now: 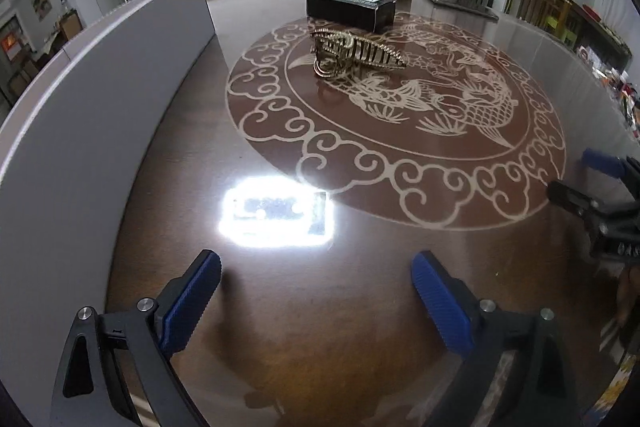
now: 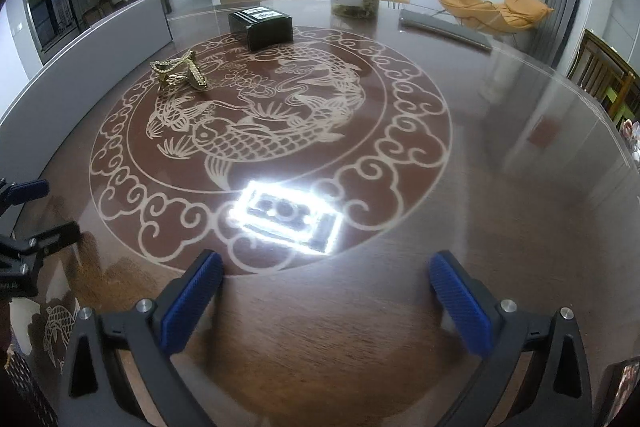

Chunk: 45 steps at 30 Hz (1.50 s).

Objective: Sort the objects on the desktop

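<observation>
Tools both spread, empty: left tool [image 1: 316,291], right tool [image 2: 326,291] over bench [image 2: 500,163]. Clip [image 1: 354,53] near box [image 1: 350,9], far centre.

A hard white glare patch [image 1: 276,211] burned on the glossy counter [image 1: 360,307], the mirror of an overhead lamp, blown out at its rim in both views. Around that glare the polished brown surface stayed evenly lit and sharp. Beyond the glare, the gold hair claw [image 1: 354,51] threw a faint reflection beneath itself. Nearer the lens than the glare, soft dark shadows spread under the blue pads. Fisheye distortion bent the grey panel [image 1: 100,99] left of the glare, and black vignette closed the corners. The far room looked bright, slightly soft.
</observation>
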Motion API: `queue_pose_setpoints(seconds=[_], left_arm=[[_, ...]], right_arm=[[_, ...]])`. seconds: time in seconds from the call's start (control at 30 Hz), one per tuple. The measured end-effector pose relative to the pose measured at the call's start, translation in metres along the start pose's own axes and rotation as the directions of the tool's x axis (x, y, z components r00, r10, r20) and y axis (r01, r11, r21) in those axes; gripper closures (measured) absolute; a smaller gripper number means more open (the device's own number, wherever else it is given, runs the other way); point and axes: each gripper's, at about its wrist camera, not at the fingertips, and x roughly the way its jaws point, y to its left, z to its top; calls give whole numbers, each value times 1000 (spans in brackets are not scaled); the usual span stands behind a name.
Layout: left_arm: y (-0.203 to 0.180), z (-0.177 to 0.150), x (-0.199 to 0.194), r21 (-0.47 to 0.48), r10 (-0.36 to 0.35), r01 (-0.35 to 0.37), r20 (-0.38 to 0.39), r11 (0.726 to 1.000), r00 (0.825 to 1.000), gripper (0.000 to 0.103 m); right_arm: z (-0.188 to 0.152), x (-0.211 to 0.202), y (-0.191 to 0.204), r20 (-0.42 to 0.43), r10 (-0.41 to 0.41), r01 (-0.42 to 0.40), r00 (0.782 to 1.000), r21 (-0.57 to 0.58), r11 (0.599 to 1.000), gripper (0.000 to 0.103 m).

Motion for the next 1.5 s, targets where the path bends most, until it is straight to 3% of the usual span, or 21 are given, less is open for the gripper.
queue_pose_setpoints(seconds=[0.27, 0.33, 0.57, 0.73, 1.07, 1.5], left_arm=[[-2, 33, 22, -84, -10, 4, -69, 996, 998, 0], [-7, 47, 25, -97, -42, 34, -83, 995, 996, 0], [-30, 121, 9, -137, -55, 59, 33, 989, 998, 0], [-43, 157, 37, -131, 88, -88, -12, 988, 996, 0], [-45, 150, 76, -72, 175, -182, -91, 981, 980, 0], [4, 128, 72, -150, 45, -62, -114, 987, 992, 0]], right_arm=[[0, 0, 0, 0, 1, -1, 1000, 0, 1000, 0], [0, 0, 0, 0, 1, -1, 1000, 0, 1000, 0], [0, 0, 0, 0, 1, -1, 1000, -1, 1000, 0], [1, 0, 0, -1, 3, -3, 1000, -4, 1000, 0], [0, -1, 0, -1, 4, -4, 1000, -5, 1000, 0], [0, -1, 0, -2, 5, -5, 1000, -5, 1000, 0]])
